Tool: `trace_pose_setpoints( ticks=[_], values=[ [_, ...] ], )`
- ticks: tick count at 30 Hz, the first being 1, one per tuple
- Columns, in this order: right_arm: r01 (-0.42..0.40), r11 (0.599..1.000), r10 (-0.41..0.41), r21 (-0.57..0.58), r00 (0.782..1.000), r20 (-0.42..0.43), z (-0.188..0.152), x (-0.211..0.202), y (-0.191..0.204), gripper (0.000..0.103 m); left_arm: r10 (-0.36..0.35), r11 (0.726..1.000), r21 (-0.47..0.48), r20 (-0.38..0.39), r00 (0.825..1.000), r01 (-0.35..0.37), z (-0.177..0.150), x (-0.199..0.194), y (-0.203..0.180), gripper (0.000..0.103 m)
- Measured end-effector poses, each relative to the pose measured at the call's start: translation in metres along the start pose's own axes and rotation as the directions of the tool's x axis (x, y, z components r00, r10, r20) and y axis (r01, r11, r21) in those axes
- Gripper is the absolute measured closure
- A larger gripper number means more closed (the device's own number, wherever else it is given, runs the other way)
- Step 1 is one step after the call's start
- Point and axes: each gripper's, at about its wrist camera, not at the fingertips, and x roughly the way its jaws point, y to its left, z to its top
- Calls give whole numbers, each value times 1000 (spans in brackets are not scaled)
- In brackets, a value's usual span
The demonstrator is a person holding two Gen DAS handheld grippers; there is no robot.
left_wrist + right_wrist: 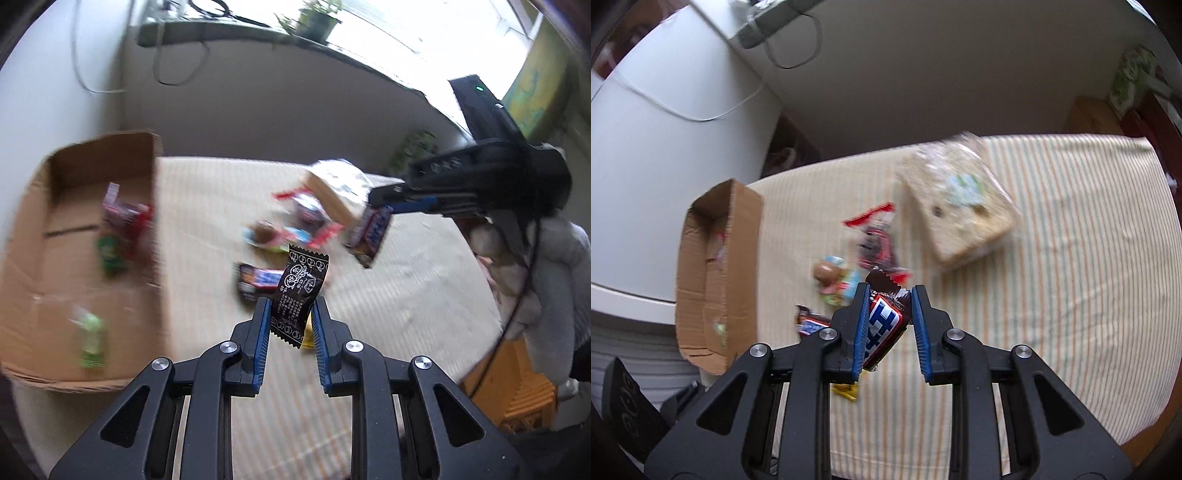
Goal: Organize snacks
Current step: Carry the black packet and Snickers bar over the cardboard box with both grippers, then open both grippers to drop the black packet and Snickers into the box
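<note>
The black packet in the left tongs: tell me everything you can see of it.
The black packet is a small glossy wrapper, plastic or foil by its look, printed in white with characters and a ring pattern, its ends crimped in a zigzag. It stands upright, slightly tilted, pinched at its lower half between the blue pads of the left tongs. It hangs clear above the striped cloth; nothing else touches it.

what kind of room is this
Probably a lived-in home room, not a lab: a table under a striped tablecloth, potted plants on a windowsill, and a cardboard box for the loose snacks.
</note>
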Motion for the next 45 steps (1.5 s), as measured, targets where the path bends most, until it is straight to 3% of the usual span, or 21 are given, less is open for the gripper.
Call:
trace_pose_setpoints(
  ticks=[8,16,28,37,40,41,42,45],
  values=[
    [-60,990,62,-131,998,12,8,-4,64,80,190,980,-63,44,981,-187,16,-38,52,82],
    [-134,963,136,-236,991,-8,2,-7,125,80,305,945,-135,42,951,-297,25,-58,101,82],
    [-209,912,202,-352,978,-57,-23,20,200,80,339,923,-201,19,941,-328,40,-55,138,82],
    [-210,896,196,-390,978,-78,-30,38,215,77,345,920,-203,14,939,-335,45,-56,139,82],
    [-222,893,205,-391,975,-85,-28,35,216,73,343,917,-212,-6,939,-337,46,-54,140,74],
    [-221,891,204,-396,975,-85,-28,33,216,66,345,918,-209,-4,939,-338,46,-55,140,69],
    [-218,890,202,-400,976,-82,-28,32,216,57,351,917,-205,1,937,-343,47,-56,139,68],
    [-211,888,201,-409,977,-68,-28,27,213,52,351,918,-200,7,936,-343,48,-58,138,68]
  ],
)
